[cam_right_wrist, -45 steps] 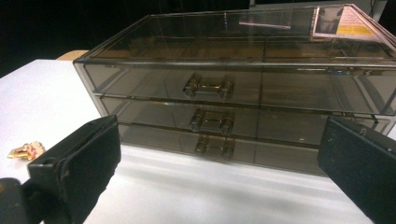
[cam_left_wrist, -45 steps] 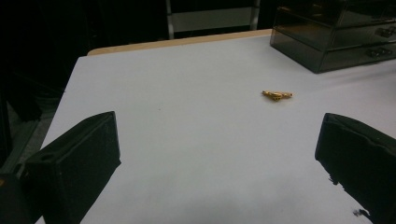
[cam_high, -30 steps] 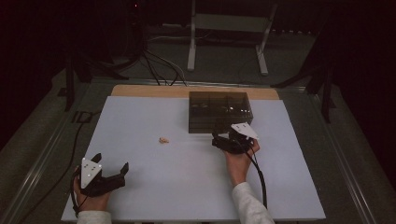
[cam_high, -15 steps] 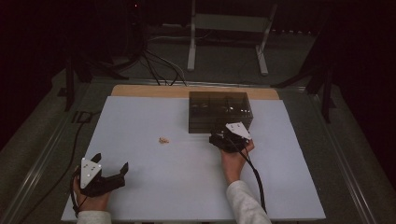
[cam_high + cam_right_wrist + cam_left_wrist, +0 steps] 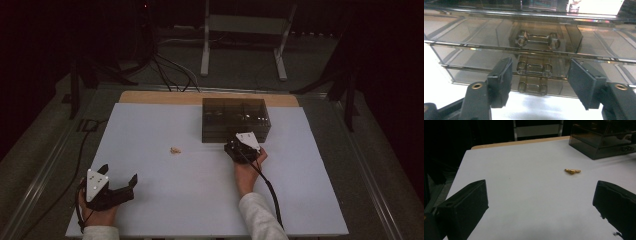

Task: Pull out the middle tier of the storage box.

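Box: a smoky clear drawer box (image 5: 235, 119) sits at the far middle of my white mat (image 5: 165, 210); I take it as the landmark.
Drawers: in my right gripper view I see stacked drawer fronts, each with a small clear handle; the middle handle (image 5: 534, 68) is straight ahead of me, another handle (image 5: 533, 87) just below it.
Right gripper: my right gripper (image 5: 235, 149) is at the box's near front face, just beside it, pointing into it.
Right jaws: they have just been closing and now stand partly apart, one on each side of the middle handle; the pads do not press on it and I see gaps on both sides.
Right hand: my hand (image 5: 248, 167) is behind the gripper, on the near side of the box, the cable trailing back over my sleeve.
Left gripper: my left gripper (image 5: 114, 189) rests low over the mat, well apart from the box, toward the near left corner.
Left jaws: wide apart, nothing between them.
Gold piece: a small gold thing (image 5: 572, 171) lies on the mat, left of the box and near its front left corner, apart from both grippers.
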The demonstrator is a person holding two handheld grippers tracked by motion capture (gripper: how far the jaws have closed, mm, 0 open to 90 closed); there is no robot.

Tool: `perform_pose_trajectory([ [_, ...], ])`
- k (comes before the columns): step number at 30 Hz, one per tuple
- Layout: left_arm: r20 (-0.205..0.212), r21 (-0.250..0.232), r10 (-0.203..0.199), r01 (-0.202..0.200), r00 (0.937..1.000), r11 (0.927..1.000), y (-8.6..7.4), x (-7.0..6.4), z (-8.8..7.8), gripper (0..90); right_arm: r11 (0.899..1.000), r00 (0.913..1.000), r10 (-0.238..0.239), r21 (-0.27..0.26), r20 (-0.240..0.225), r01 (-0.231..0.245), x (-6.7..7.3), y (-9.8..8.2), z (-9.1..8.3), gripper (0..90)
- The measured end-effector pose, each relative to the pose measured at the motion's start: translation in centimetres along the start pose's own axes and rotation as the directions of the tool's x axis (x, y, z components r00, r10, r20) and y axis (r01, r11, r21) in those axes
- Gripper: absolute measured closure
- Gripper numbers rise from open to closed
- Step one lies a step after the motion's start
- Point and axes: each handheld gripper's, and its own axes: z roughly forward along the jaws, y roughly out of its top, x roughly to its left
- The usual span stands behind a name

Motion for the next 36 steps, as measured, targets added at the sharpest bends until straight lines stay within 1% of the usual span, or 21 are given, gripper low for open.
perform_pose_trajectory([
  [2, -0.001, -0.001, 0.0, 0.0, 1.0, 1.0, 0.0, 0.0, 0.0, 1.1, 1.0, 0.9998, 0.015, 0.009, 0.015, -0.015, 0.0, -0.1, 0.1, 40.4],
  [3, -0.001, -0.001, 0.0, 0.0, 1.0, 1.0, 0.0, 0.0, 0.0, 1.1, 1.0, 0.9996, 0.026, 0.015, 0.011, -0.026, 0.0, -0.1, 0.1, 43.3],
  [4, -0.001, -0.001, 0.0, 0.0, 1.0, 1.0, 0.0, 0.0, 0.0, 1.1, 1.0, 0.9996, 0.026, 0.015, 0.011, -0.026, 0.0, -0.1, 0.1, 43.3],
  [5, -0.001, 0.001, -0.001, 0.001, 1.0, 1.0, 0.0, 0.0, 0.0, 1.1, 0.999, 0.9995, 0.032, 0.018, -0.003, -0.032, 0.1, -0.1, 0.2, 49.4],
  [8, -0.001, 0.001, 0.0, 0.0, 1.0, 1.0, 0.0, 0.0, 0.0, 1.1, 0.999, 0.9992, 0.041, 0.027, 0.001, -0.041, 0.5, -0.1, 0.2, 54.2],
  [14, -0.001, 0.002, -0.002, 0.002, 1.0, 1.0, 0.0, 0.0, 0.1, 1.1, 0.998, 0.9982, 0.059, 0.033, 0.012, -0.06, 0.7, -0.1, 0.2, 55.2],
  [16, 0.0, 0.004, 0.003, -0.003, 1.0, 1.0, 0.0, 0.0, 0.0, 1.1, 0.998, 0.9981, 0.057, 0.036, 0.024, -0.058, 0.8, 0.0, 0.2, 55.2],
  [18, -0.001, 0.003, 0.003, -0.003, 1.0, 1.0, 0.0, 0.0, 0.0, 1.1, 0.997, 0.9963, 0.076, 0.027, 0.04, -0.077, 1.1, 0.1, 0.3, 55.2],
  [20, -0.003, 0.002, 0.0, 0.0, 1.0, 1.0, 0.0, 0.0, 0.0, 1.1, 0.997, 0.9959, 0.078, 0.026, 0.045, -0.079, 1.1, 0.1, 0.3, 55.2],
  [21, -0.002, 0.002, -0.003, 0.003, 1.0, 1.0, 0.0, 0.1, 0.0, 1.1, 0.996, 0.9947, 0.086, 0.023, 0.057, -0.087, 1.3, 0.0, 0.3, 55.4],
  [30, -0.004, 0.002, 0.0, 0.0, 1.0, 1.0, 0.0, 0.1, 0.0, 1.1, 0.996, 0.995, 0.082, 0.031, 0.057, -0.084, 1.3, 0.0, 0.1, 56.2],
  [36, -0.006, 0.001, -0.005, 0.005, 1.0, 1.0, 0.0, 0.1, -0.1, 1.1, 0.996, 0.9961, 0.069, 0.05, 0.055, -0.071, 1.4, -0.2, -1.0, 56.2],
])
